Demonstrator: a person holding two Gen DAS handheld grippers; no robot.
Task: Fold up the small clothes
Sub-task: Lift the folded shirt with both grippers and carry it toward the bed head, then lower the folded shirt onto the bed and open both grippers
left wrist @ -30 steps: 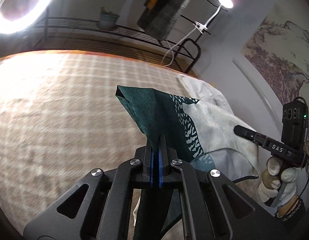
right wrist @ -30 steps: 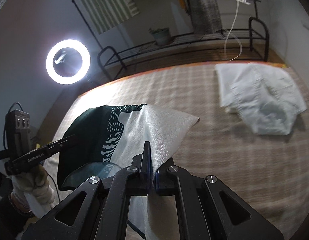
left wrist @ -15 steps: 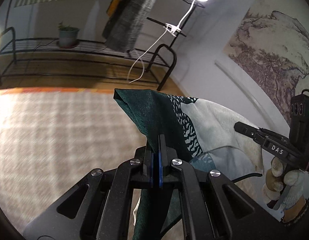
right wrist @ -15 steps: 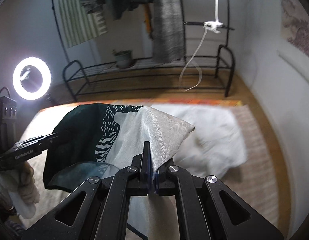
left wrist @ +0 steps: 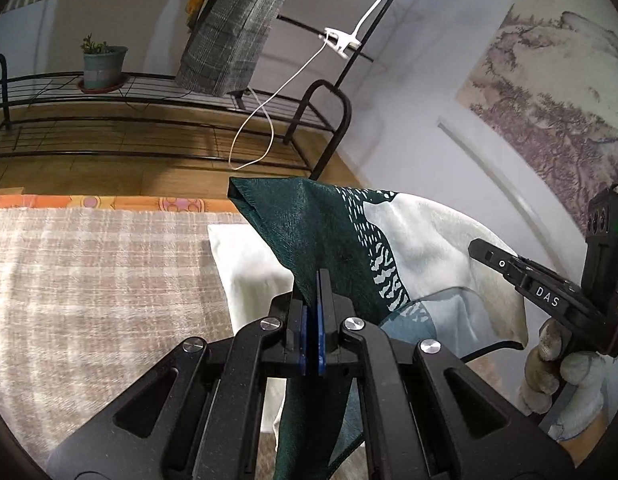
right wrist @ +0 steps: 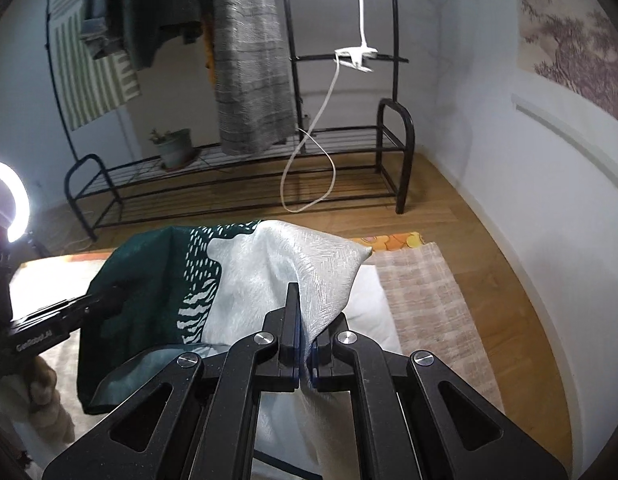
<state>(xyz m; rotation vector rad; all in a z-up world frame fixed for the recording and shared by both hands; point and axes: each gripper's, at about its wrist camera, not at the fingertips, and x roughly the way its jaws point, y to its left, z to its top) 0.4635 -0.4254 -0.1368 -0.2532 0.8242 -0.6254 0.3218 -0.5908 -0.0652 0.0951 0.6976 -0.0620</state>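
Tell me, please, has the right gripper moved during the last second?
Yes. The right gripper, shut on the green-and-white garment, has swung right and tilted up: the ring light slid to the left edge, and the shoe rack now fills the view.

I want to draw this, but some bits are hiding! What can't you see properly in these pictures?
- Green-and-white garment: its lower part, left wrist view, behind the left gripper.
- White cloth on the mat: its middle, right wrist view, behind the garment and right gripper.
- Gloved hand: cut off at the left view's edge.
- Ring light: glared, cut off, right view.

Potted plant [right wrist: 174,148] on black rack [right wrist: 245,172].
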